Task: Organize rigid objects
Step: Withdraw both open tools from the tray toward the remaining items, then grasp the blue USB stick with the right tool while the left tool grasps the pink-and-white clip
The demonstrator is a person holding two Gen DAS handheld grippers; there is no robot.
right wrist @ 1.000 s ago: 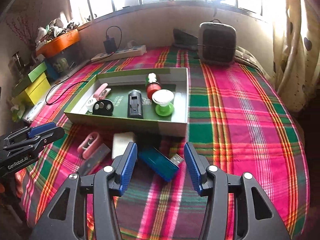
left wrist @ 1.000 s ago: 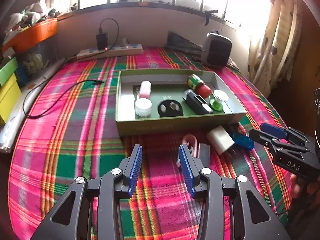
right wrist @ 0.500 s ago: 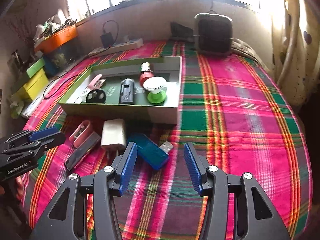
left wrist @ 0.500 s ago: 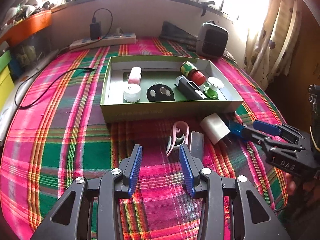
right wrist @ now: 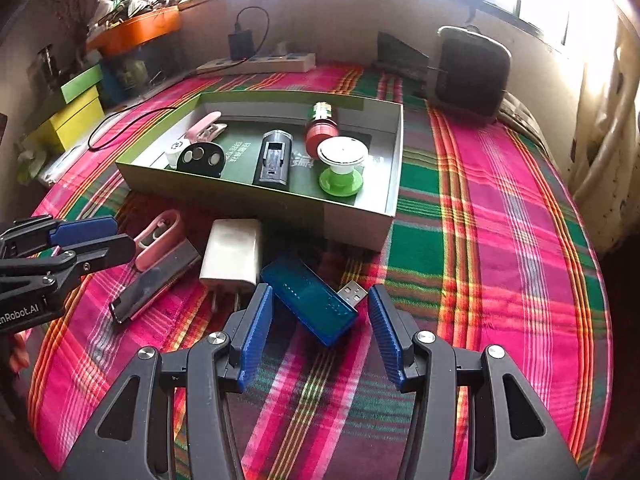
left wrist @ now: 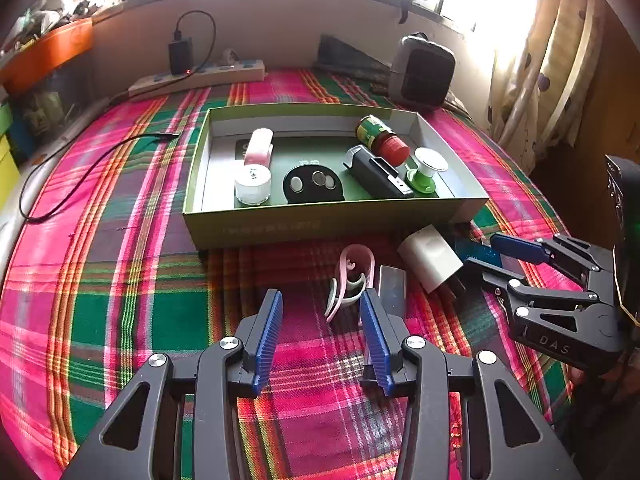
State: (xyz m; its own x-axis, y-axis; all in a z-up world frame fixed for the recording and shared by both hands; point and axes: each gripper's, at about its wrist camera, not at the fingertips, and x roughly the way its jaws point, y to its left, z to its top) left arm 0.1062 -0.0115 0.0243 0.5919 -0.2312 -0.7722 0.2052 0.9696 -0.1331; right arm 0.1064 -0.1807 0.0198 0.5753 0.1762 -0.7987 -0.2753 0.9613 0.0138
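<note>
A green box on the plaid cloth holds several small items: a pink clip, a white cap, a black disc, a black charger, a red-capped bottle and a green-and-white spool. In front of it lie a pink clip, a grey metal bar, a white plug adapter and a blue USB stick. My left gripper is open and empty, just before the pink clip. My right gripper is open, with the blue USB stick's near end between its fingers.
A power strip with a charger and a black cable lie at the back left. A dark speaker stands at the back right. Yellow and green boxes sit at the left edge. A curtain hangs on the right.
Both grippers have moved forward and lower toward the loose items; the right one now straddles the blue USB stick, the left one has neared the pink clip. Both stay open.
</note>
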